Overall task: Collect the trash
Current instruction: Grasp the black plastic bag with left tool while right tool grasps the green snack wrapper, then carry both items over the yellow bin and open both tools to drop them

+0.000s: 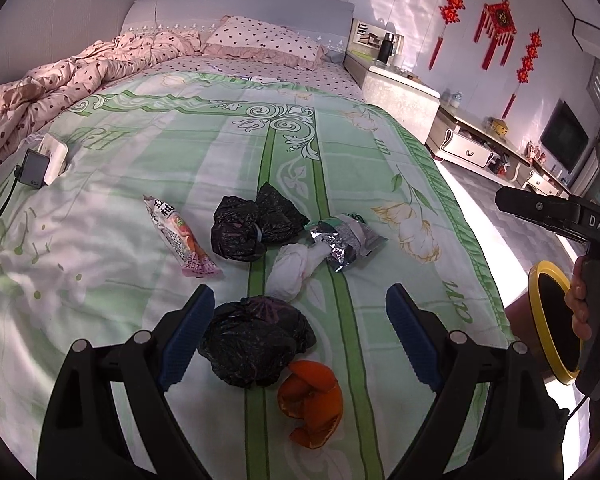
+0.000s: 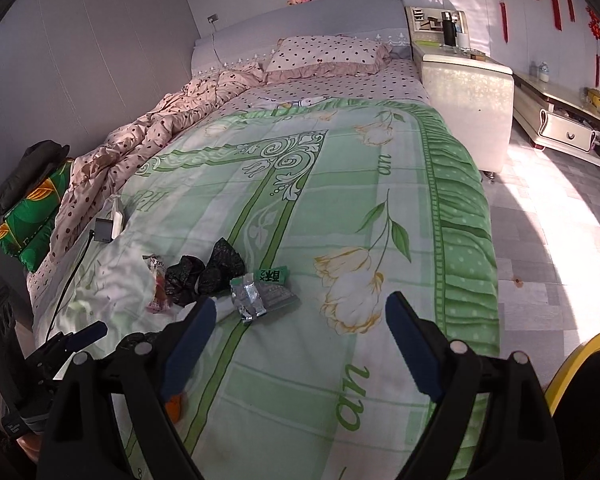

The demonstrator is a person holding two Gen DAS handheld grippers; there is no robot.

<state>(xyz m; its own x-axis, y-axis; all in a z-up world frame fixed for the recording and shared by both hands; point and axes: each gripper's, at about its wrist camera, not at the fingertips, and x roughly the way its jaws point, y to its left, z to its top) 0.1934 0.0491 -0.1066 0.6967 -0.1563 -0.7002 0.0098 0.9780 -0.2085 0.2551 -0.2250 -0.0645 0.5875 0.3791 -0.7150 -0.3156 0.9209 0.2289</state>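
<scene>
Trash lies on a green floral bedspread (image 1: 140, 264). In the left wrist view my left gripper (image 1: 300, 312) is open, with a crumpled black bag (image 1: 256, 340) between its fingers and an orange peel (image 1: 312, 404) just nearer. Farther off lie a second black bag (image 1: 256, 224), a white tissue wad (image 1: 292, 268), a foil snack wrapper (image 1: 340, 240) and a pink wrapper (image 1: 180, 236). My right gripper (image 2: 300, 328) is open and empty above the bed's near right part; the foil wrapper (image 2: 260, 292) and black bag (image 2: 204, 272) lie ahead to its left.
A yellow-rimmed bin (image 1: 556, 324) stands beside the bed at the right, also at the right wrist view's corner (image 2: 580, 364). A charger and white box (image 1: 44, 164) lie at the bed's left. A rumpled pink quilt (image 1: 60, 84), a pillow (image 1: 264, 40) and a nightstand (image 2: 468, 92) lie beyond.
</scene>
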